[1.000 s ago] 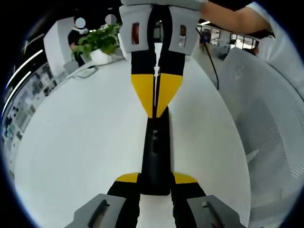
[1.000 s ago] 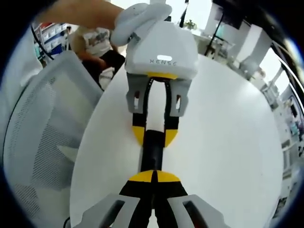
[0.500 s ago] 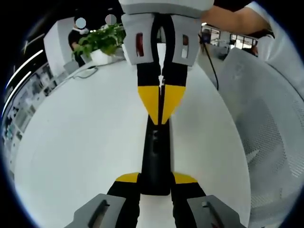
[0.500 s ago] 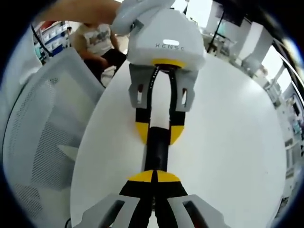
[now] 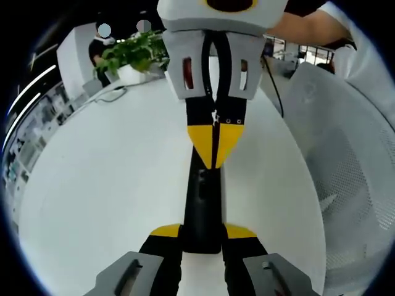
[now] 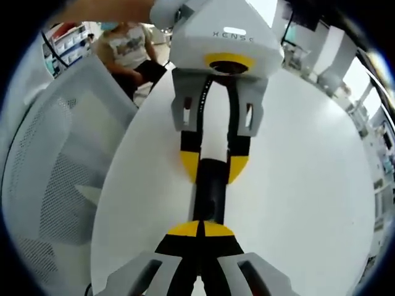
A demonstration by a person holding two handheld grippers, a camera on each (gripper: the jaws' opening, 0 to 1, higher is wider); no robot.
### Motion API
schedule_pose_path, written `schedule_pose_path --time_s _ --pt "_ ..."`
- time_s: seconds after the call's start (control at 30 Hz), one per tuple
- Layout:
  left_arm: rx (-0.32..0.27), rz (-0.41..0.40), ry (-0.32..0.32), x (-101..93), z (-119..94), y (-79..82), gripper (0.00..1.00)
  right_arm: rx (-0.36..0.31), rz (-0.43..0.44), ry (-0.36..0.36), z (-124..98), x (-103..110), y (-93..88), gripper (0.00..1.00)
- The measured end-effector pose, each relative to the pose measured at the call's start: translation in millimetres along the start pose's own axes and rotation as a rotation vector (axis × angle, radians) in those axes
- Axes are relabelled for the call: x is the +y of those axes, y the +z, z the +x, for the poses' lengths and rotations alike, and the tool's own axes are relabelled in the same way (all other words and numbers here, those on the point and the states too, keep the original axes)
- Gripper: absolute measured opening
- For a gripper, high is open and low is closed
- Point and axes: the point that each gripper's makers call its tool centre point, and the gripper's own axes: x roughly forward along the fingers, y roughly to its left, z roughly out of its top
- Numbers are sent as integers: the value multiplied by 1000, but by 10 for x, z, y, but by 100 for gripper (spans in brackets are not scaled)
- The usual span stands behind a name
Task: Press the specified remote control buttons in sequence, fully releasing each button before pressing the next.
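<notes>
While the left claw [image 5: 202, 237] pinched the slim black remote control [image 5: 202, 209], the right claw's [image 6: 200, 229] tips, pressed together, touched it above the white worktop [image 5: 111, 179].

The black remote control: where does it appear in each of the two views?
Left gripper view: the black remote control runs up the lower centre, held by the left gripper.
Right gripper view: centre, beyond the right gripper.
Shared landmark: the white mesh chair.

Black slim remote [image 5: 202, 206], seemingly flat on table
</notes>
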Motion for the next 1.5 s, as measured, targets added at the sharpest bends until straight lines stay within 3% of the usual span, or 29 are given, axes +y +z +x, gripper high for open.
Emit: schedule_pose_path --time_s 1.5 --pt "-15 -13 -6 7 7 -12 23 27 -13 30 119 21 -47 0"
